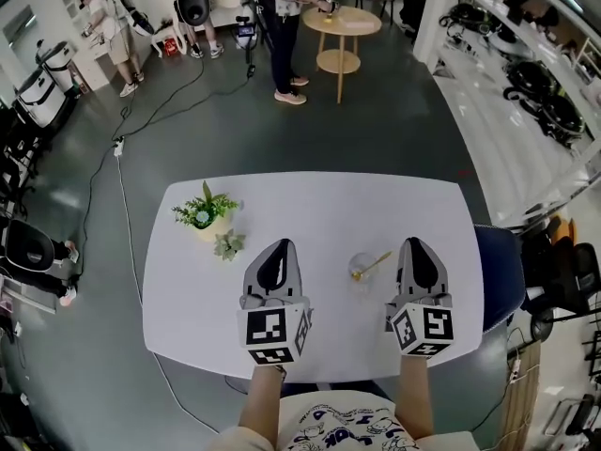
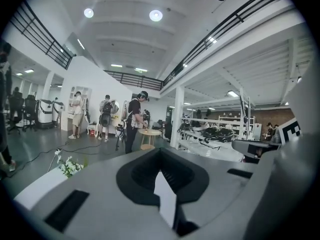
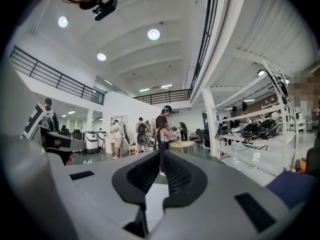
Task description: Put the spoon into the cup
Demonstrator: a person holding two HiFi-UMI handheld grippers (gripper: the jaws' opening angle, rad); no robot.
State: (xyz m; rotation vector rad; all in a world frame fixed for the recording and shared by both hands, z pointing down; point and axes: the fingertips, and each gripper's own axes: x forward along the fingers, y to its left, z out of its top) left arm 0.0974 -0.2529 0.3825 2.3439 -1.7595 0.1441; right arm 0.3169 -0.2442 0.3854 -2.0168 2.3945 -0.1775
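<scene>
A clear glass cup [image 1: 362, 268] stands on the white table [image 1: 310, 200], between my two grippers. A gold-coloured spoon [image 1: 377, 263] rests in the cup, its handle leaning out to the right. My left gripper [image 1: 279, 244] hovers left of the cup, its jaws closed to a point with nothing in them. My right gripper [image 1: 417, 242] hovers right of the cup, also shut and empty. Both gripper views look out level over the room: the left gripper [image 2: 160, 153] and the right gripper [image 3: 161, 154] show tips together, and neither view shows the cup.
A potted green plant [image 1: 205, 212] and a small succulent [image 1: 228, 244] sit on the table's left part; the plant [image 2: 70, 166] also shows in the left gripper view. A blue chair [image 1: 498, 271] stands at the table's right edge. People and a round wooden table [image 1: 342, 21] are far behind.
</scene>
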